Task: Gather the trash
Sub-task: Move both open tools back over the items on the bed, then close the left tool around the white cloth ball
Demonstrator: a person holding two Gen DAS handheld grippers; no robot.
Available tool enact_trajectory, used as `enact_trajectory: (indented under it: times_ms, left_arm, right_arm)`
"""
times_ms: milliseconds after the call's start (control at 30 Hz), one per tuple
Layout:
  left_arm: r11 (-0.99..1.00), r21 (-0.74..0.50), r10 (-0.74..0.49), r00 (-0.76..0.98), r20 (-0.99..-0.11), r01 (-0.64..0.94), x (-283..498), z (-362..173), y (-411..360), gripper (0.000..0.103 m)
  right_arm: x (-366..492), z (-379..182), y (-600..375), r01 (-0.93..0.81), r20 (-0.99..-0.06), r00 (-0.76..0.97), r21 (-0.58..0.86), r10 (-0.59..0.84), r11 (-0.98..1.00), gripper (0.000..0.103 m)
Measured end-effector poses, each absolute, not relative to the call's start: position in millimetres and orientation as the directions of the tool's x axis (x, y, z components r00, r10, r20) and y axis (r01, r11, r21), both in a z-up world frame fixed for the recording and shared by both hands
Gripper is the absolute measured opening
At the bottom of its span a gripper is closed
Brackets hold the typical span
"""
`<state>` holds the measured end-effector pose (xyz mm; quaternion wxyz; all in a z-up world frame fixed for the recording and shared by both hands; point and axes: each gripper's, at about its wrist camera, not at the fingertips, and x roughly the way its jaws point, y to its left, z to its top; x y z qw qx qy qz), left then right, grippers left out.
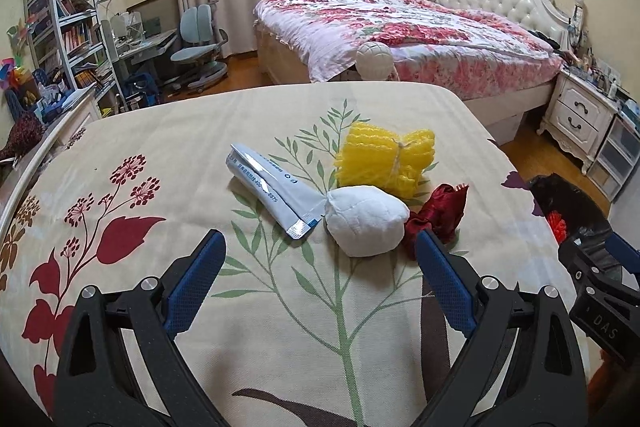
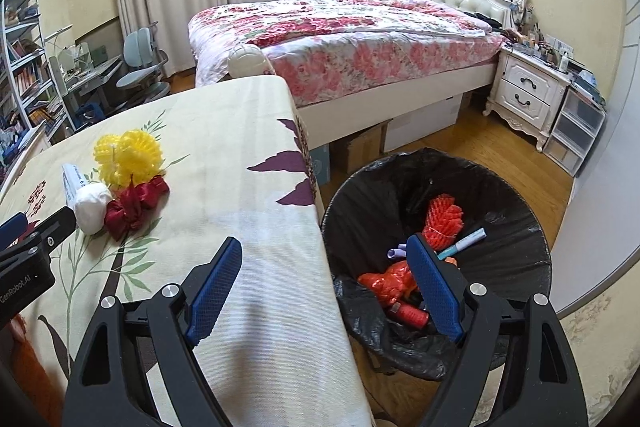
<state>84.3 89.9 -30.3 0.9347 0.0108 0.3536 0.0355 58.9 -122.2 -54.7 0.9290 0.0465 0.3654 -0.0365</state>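
Both grippers stand wide apart, holding nothing. The left gripper (image 1: 318,259) faces a white crumpled tissue ball (image 1: 366,220) at frame centre, touching a grey foil sachet (image 1: 272,191), yellow foam netting (image 1: 384,159) and red satin ribbon (image 1: 438,213). The right gripper (image 2: 326,267) straddles the flower-printed tablecloth's (image 2: 240,155) edge and the black-lined trash bin (image 2: 372,195) at lower right.

Desk (image 1: 160,131) cover: matt woven cloth, printed leaves. White wad (image 1: 366,221): soft matt fabric or tissue, cannot tell which. Silver sachet (image 1: 272,187) at its 10 o'clock: glossy foil-like plastic, creased. Yellow mesh (image 1: 380,157) at 12 o'clock: foam net, ribbed. Red bundle (image 1: 436,213) at 3 o'clock: shiny satin-like cloth. Left hand-held gripper (image 1: 320,287): matt black plastic, blue textured pads, bright metal pins. Bin liner (image 2: 512,223): thin glossy black plastic, wrinkled. Floor (image 2: 500,155): smooth wood.
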Motion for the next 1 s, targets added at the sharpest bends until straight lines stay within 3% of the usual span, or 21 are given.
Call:
enact_trajectory:
  times_ms: [533,700,867,1000]
  left_arm:
    - [0.998,0.049,0.054,0.737,-0.674,-0.028,109,-35,83,0.092]
    - [0.999,0.038,0.024,0.713,-0.700,0.003,116,-40,83,0.071]
    - [0.998,0.034,-0.011,0.703,-0.711,0.050,114,-44,80,0.043]
    - [0.998,0.033,-0.020,0.704,-0.710,0.062,110,-43,79,0.041]
  right_arm:
    - [69,-55,-109,0.072,-0.691,0.723,0.063,-0.008,0.995,0.082]
    - [71,-56,-106,0.063,-0.695,0.719,0.060,-0.004,0.996,0.081]
    - [71,-57,-104,0.060,-0.698,0.716,0.056,-0.004,0.997,0.081]
    - [70,-57,-102,0.060,-0.696,0.718,0.054,-0.005,0.997,0.082]
